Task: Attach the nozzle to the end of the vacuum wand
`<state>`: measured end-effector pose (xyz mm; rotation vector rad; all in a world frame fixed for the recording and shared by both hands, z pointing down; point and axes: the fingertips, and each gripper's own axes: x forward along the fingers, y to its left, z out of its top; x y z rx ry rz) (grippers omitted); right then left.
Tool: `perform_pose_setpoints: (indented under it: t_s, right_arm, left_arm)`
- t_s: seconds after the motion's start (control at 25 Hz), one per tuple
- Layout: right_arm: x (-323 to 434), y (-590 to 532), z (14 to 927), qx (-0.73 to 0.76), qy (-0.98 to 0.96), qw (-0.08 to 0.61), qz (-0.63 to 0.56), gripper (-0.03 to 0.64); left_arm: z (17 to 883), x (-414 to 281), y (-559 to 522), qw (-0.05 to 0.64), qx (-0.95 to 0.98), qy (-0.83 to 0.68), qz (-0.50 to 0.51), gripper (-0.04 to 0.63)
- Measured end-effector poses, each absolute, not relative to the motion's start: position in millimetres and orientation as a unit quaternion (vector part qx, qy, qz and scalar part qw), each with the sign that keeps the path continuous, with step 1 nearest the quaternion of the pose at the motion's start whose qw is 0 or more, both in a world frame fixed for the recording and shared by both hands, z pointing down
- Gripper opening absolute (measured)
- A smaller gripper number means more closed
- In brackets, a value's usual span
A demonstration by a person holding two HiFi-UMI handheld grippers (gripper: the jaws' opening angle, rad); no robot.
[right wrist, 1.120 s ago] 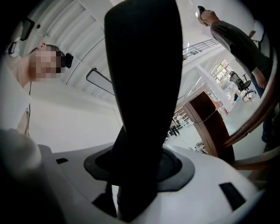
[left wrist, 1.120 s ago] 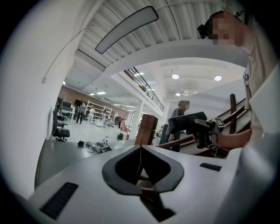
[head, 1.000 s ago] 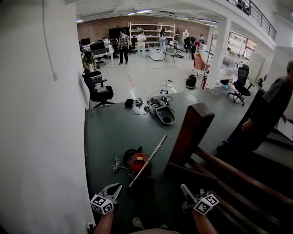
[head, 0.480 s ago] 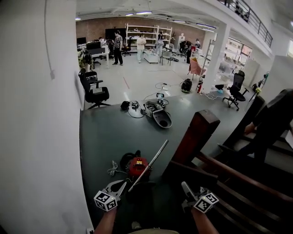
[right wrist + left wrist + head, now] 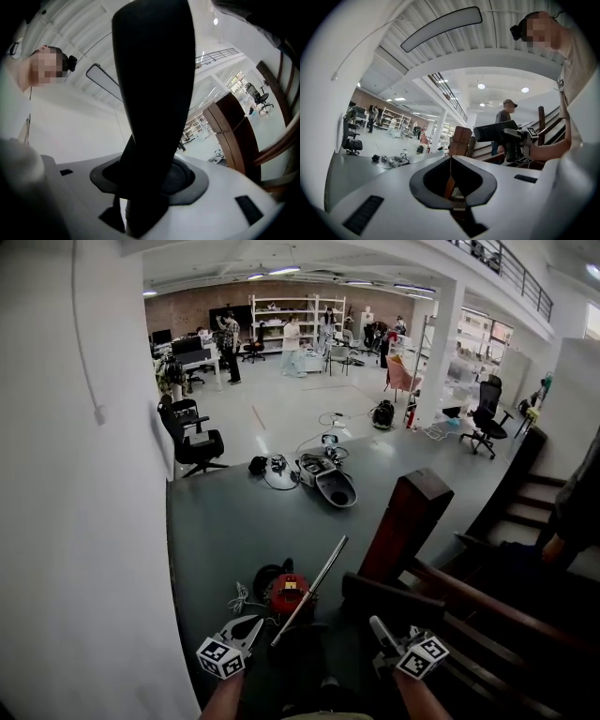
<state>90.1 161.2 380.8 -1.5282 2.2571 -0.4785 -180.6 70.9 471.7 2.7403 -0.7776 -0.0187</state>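
Left gripper [image 5: 246,628] is riding closed, nothing in it. Right gripper [image 5: 382,634] is clamping a wide black part, probably the nozzle [image 5: 154,93]. Vacuum wand [image 5: 312,588] is leaning across the red vacuum cleaner [image 5: 285,592], just ahead of both grippers.

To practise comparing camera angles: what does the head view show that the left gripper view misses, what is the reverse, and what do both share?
Only the head view: the red vacuum canister, the silver metal wand slanting beside it, and the left gripper seen from above. Only the left gripper view: that gripper's jaws pressed together on nothing, and the black plastic nozzle held by the right gripper. Both: the right gripper, the brown wooden stair post and the black office chair.
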Motion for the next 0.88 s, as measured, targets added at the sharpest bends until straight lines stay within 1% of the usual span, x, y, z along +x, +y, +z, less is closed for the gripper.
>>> perform_pose_setpoints:
  t_s: [0.2,0.4,0.6,0.88]
  right_arm:
    - [122.5,138.0,390.7,-0.547,0.809,0.159,-0.141,0.255]
    - [159.8,105.4,388.0,-0.550,0.811,0.153,-0.126,0.255]
    - [188.9,76.5,392.4,-0.546,0.824,0.123,-0.091,0.255]
    - [213.6,48.0,406.9,-0.537,0.823,0.139,-0.120,0.255]
  left_arm:
    - [482.7,-150.3,53.5,0.152,0.946,-0.285,0.017,0.012]
    - [484.1,-119.5,32.9,0.160,0.940,-0.298,0.041,0.012]
    - [486.7,-83.5,19.3,0.165,0.934,-0.314,0.046,0.012]
    - [494.2,-38.8,13.3,0.176,0.934,-0.306,0.061,0.012]
